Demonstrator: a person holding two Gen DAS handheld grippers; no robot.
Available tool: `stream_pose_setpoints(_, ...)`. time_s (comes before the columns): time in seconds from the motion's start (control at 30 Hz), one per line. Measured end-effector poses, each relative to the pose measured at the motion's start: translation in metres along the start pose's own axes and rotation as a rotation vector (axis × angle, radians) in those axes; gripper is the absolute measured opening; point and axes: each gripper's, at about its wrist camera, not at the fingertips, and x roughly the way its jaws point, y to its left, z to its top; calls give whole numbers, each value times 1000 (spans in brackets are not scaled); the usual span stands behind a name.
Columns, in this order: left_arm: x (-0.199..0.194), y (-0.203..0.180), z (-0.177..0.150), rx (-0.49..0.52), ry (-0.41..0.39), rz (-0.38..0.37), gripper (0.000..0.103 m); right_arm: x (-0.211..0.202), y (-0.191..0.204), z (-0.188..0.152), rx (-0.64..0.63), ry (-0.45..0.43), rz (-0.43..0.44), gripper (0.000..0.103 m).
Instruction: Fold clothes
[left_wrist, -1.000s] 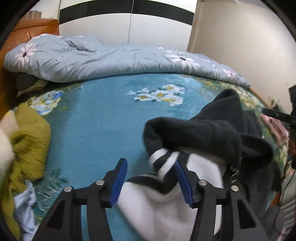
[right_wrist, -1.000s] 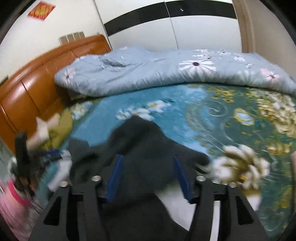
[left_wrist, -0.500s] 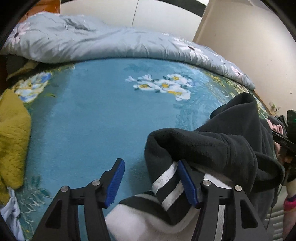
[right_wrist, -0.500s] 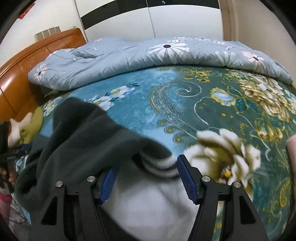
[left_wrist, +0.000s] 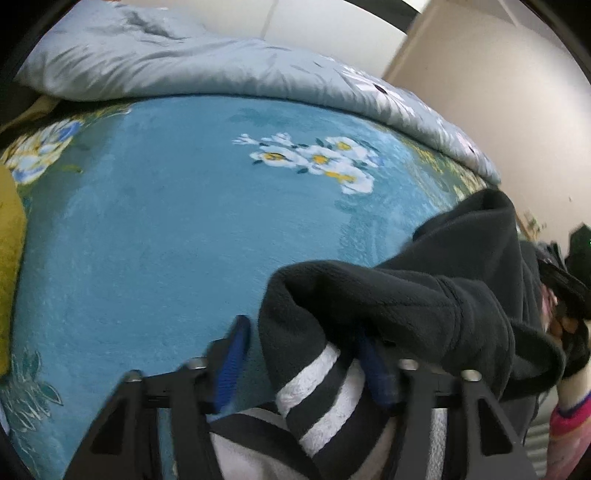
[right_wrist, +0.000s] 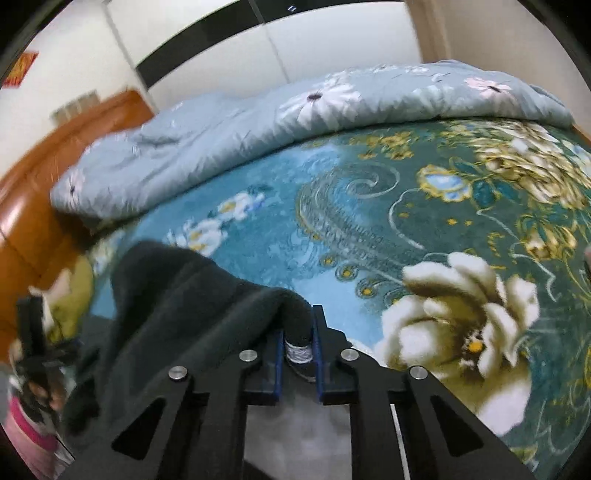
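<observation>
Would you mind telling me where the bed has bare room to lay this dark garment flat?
The widest free patch is the blue blanket between the rolled grey quilt and the dark garment. The flowered stretch beyond the right hand-held gripper is also bare. The left edge is crowded by a yellow-green cloth.

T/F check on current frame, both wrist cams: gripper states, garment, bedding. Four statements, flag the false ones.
1. The right gripper is shut on the dark fleece garment. True.
2. The left gripper is fully shut. False: its jaws stand apart, with the striped cuff between them.
3. The blanket under the garment is plain red. False: blue with flowers.
4. A grey-blue quilt lies bunched at the far side. True.
</observation>
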Motion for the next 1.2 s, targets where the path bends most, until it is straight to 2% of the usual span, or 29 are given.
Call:
stream_pose_setpoints(0.13,-12,-6,-4,-11,-46,44,21,-33,10,10,9,-74,8,11)
stream_pose_setpoints(0.3,-65,-25,5,32,-192,60,19,-85,30,26,3,-192,15,11)
stream_pose_setpoints(0.5,-166,-64,17,137,-450,92,19,-170,56,54,-7,-395,44,10)
stream_pose_setpoints(0.63,-236,-90,12,201,-620,96,19,-238,75,66,-33,-541,65,10)
stream_pose_setpoints(0.77,-296,-111,-5,264,-740,86,19,-295,94,61,-85,-657,75,10)
stream_pose_setpoints(1.0,-364,-134,-46,359,-856,115,19,-372,117,35,-170,-806,101,10)
stream_pose_setpoints(1.1,-387,-137,-55,399,-878,109,19,-390,121,32,-199,-824,106,10)
stream_pose_setpoints(1.2,-398,-137,-46,408,-873,90,19,-397,123,40,-226,-826,76,10)
